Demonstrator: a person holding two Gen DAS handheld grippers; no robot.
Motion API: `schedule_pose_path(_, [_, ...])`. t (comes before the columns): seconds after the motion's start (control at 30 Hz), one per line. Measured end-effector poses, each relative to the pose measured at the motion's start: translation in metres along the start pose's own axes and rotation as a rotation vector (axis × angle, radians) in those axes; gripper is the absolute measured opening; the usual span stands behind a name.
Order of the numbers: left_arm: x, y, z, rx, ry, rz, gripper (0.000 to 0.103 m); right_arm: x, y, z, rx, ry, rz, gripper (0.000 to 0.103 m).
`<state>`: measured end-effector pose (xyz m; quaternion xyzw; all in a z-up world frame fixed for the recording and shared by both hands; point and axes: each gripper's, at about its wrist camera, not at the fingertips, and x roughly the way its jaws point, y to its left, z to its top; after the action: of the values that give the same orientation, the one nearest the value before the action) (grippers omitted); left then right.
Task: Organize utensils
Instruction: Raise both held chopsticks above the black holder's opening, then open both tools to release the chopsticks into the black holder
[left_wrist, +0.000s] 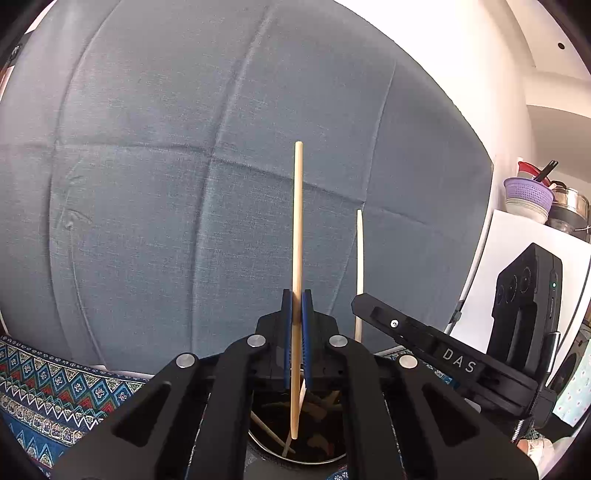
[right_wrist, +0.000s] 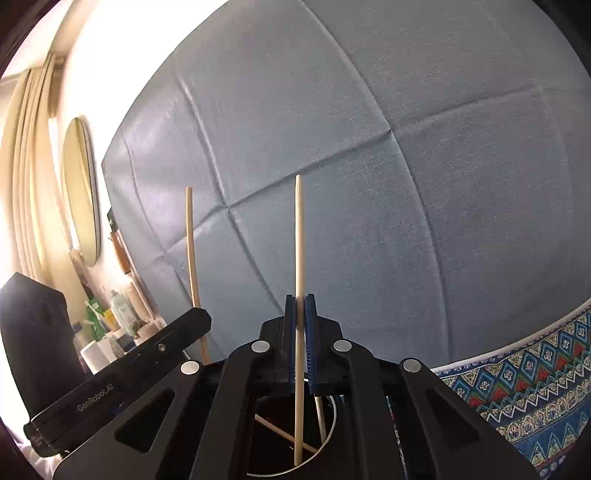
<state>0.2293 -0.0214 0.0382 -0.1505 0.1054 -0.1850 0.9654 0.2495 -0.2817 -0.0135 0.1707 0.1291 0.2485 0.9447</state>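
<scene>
Two wrist cameras, side by side, look closely along their fingers toward the blue fabric panel (left_wrist: 207, 166), sharing it and the round container (right_wrist: 325, 439) below.

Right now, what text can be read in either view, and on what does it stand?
"DAS": on the side of the right tongs, left wrist view.
"GenRobot.AI": on the side of the left tongs, right wrist view.
Bottle labels on the shelf: too small to read.

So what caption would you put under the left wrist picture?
Left gripper pinches an upright wooden chopstick above a round metal container, the right gripper alongside holding another.
</scene>
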Motion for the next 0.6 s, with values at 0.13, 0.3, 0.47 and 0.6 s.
schedule_pose_path(0.13, [0.003, 0.008, -0.007, -0.021, -0.022, -0.012, 0.005, 0.008, -0.001, -0.011, 0.009, 0.019, -0.007, 0.005])
schedule_pose_path(0.3, [0.003, 0.007, -0.021, 0.01, -0.022, -0.002, 0.005, 0.006, -0.002, -0.024, -0.016, 0.053, -0.022, 0.007])
schedule_pose_path(0.47, [0.001, 0.012, -0.027, 0.011, 0.018, 0.01, 0.016, 0.003, -0.003, -0.028, 0.0, 0.059, -0.043, 0.009])
schedule_pose_path(0.6, [-0.006, 0.014, -0.024, 0.013, 0.013, 0.027, 0.048, -0.009, -0.007, -0.022, 0.015, 0.028, -0.093, 0.045])
